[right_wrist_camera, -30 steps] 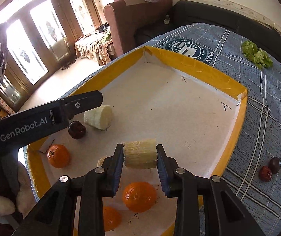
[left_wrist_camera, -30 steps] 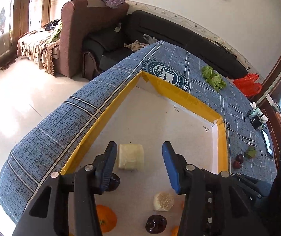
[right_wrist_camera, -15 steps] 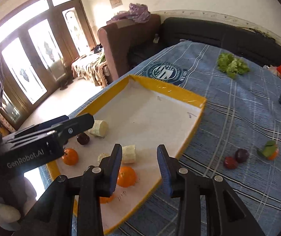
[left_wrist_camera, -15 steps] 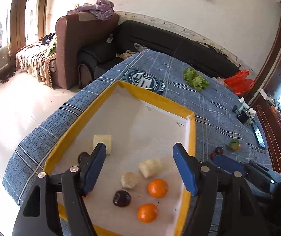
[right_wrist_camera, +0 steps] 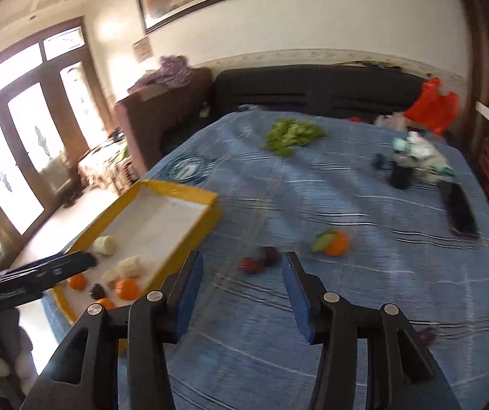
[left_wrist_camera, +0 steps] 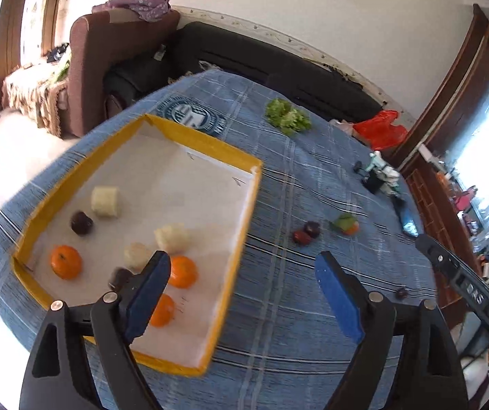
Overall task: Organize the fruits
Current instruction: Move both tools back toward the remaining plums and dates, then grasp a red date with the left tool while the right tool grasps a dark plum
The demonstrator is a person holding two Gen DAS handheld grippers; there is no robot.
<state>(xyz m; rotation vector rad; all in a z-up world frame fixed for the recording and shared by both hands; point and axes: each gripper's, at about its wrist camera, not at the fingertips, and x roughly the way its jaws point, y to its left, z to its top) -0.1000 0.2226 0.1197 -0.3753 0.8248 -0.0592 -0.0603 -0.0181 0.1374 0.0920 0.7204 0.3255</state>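
Observation:
A yellow-rimmed tray (left_wrist_camera: pixel 206 144) (right_wrist_camera: pixel 176 189) with a white floor holds several fruits: oranges (left_wrist_camera: pixel 66 261), pale peeled chunks (left_wrist_camera: pixel 105 201) and dark round fruits (left_wrist_camera: pixel 81 222). On the blue cloth to its right lie two dark red fruits (left_wrist_camera: pixel 306 233) (right_wrist_camera: pixel 258 261), a leafed orange (left_wrist_camera: pixel 347 223) (right_wrist_camera: pixel 335 242) and a small dark fruit (left_wrist_camera: pixel 401 293). My left gripper (left_wrist_camera: pixel 242 259) hangs over the tray's right rim, its jaws opening with nothing between them. My right gripper (right_wrist_camera: pixel 242 258) is over the cloth just short of the two dark red fruits, its jaws opening and empty.
A bunch of lettuce (left_wrist_camera: pixel 288 116) (right_wrist_camera: pixel 292 135) lies at the far side of the table. A black handset (right_wrist_camera: pixel 461 212) and small clutter (left_wrist_camera: pixel 377 174) sit at the right edge, with a red bag (left_wrist_camera: pixel 381 130) behind. Sofas stand beyond the table.
The right gripper let go of a pale chunk in the tray, then rose and swung right over the cloth. The left gripper drew back and right. Both jaws spread wider.

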